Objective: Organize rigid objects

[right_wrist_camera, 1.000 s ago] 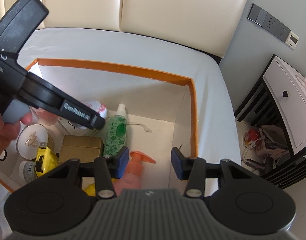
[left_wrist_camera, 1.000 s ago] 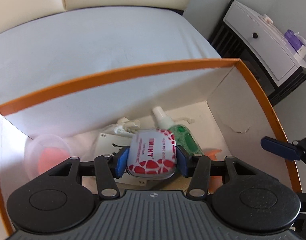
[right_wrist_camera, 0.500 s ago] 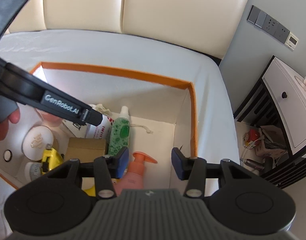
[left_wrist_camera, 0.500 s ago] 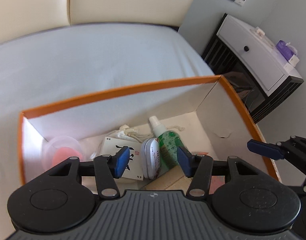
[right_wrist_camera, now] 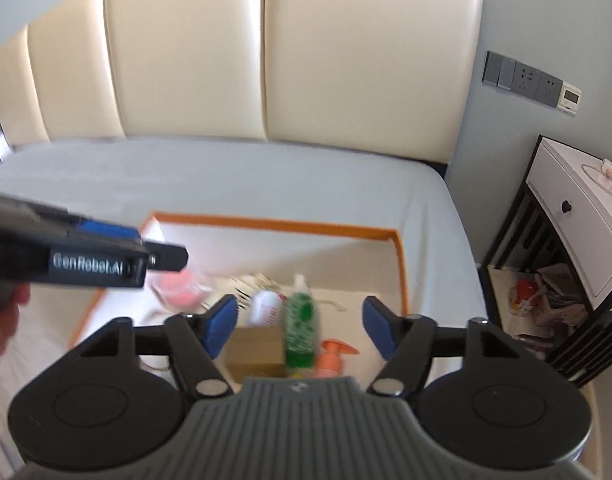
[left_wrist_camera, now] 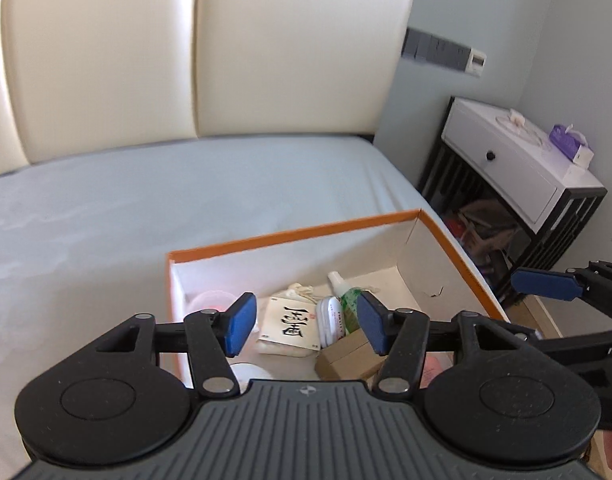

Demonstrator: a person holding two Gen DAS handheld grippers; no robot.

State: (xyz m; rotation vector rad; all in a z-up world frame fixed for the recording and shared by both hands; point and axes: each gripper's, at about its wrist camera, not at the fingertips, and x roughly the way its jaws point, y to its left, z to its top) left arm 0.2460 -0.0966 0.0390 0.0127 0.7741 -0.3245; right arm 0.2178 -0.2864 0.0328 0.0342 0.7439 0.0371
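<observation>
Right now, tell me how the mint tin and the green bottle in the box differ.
The mint tin is short, rounded and white with red print; the green bottle is longer, slim and clear green with a white cap. The mint tin stands on its edge, while the green bottle lies along the floor, cap toward the far wall. Both sit side by side inside the orange-rimmed box, free of either gripper.
</observation>
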